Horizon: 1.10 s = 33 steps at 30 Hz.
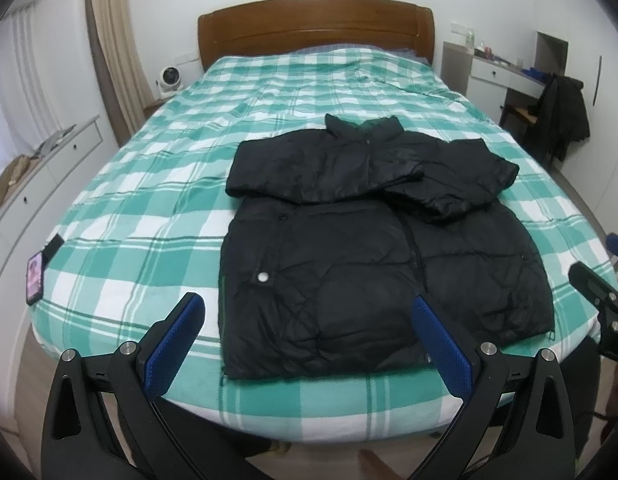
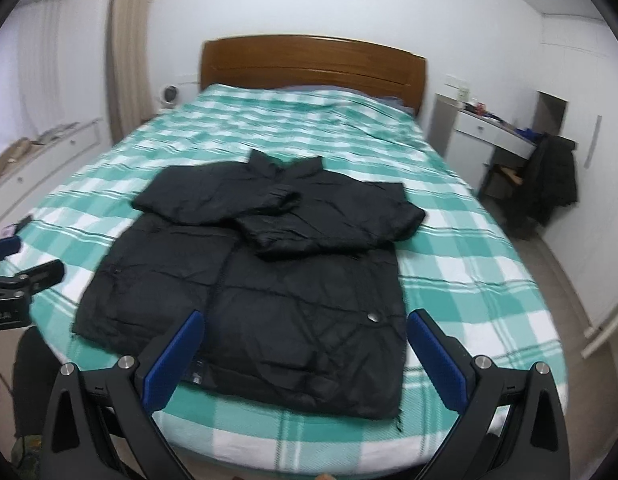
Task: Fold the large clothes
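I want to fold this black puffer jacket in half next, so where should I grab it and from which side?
Grip the black jacket at its two bottom hem corners, coming from the foot of the bed. The sleeves are already crossed over the chest and the hem lies nearest, flat by the edge. Both the left tongs and right tongs hang open just short of it.

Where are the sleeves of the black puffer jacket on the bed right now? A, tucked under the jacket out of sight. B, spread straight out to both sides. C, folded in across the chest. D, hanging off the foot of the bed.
C: both sleeves of the black puffer jacket lie folded inward over its chest, cuffs overlapping near the middle, on the checked bedspread.
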Motion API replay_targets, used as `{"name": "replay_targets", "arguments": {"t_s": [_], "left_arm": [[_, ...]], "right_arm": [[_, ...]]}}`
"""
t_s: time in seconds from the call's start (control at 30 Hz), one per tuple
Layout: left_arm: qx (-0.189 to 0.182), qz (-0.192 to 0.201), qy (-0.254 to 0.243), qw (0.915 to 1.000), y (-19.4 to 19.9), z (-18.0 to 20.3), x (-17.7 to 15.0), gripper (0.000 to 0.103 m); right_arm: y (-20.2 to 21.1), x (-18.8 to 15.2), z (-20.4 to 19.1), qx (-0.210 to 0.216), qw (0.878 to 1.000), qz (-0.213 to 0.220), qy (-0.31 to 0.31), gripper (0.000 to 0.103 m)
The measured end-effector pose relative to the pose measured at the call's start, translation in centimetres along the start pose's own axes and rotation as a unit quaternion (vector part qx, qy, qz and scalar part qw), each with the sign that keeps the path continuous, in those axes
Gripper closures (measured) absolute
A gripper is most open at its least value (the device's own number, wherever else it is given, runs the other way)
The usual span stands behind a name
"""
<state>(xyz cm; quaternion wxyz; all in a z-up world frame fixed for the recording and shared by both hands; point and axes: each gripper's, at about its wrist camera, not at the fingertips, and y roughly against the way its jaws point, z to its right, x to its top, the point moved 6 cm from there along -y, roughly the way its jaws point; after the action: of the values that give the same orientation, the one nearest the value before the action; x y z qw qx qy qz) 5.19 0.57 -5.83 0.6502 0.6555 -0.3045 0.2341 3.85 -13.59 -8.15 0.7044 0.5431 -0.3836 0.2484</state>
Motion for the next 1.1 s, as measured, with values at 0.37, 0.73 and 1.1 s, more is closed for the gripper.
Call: {"name": "replay_targets", "arguments": {"t_s": [0.37,0.73,1.1], "left_arm": [[0.012,-0.012,0.020,0.9997,-0.6,-1.6,-0.9,0.000],[0.050,-0.046,0.036,0.9971,-2.4,-4.2,-2.9,0.000],[0.032,-0.048,0.014,0.9982,-3.4,-2.2,-2.2,0.000]], "right_arm": [[-14.8,3.6,-4.0,0.083,0.979,-0.043,0.180,0.000],[-26.9,4.6,-3.6,0.068,0.979,-0.107,0.160,0.066],[-7.0,11.5,18.7,-0.005,0.989,0.096,-0.113,0.085]]}}
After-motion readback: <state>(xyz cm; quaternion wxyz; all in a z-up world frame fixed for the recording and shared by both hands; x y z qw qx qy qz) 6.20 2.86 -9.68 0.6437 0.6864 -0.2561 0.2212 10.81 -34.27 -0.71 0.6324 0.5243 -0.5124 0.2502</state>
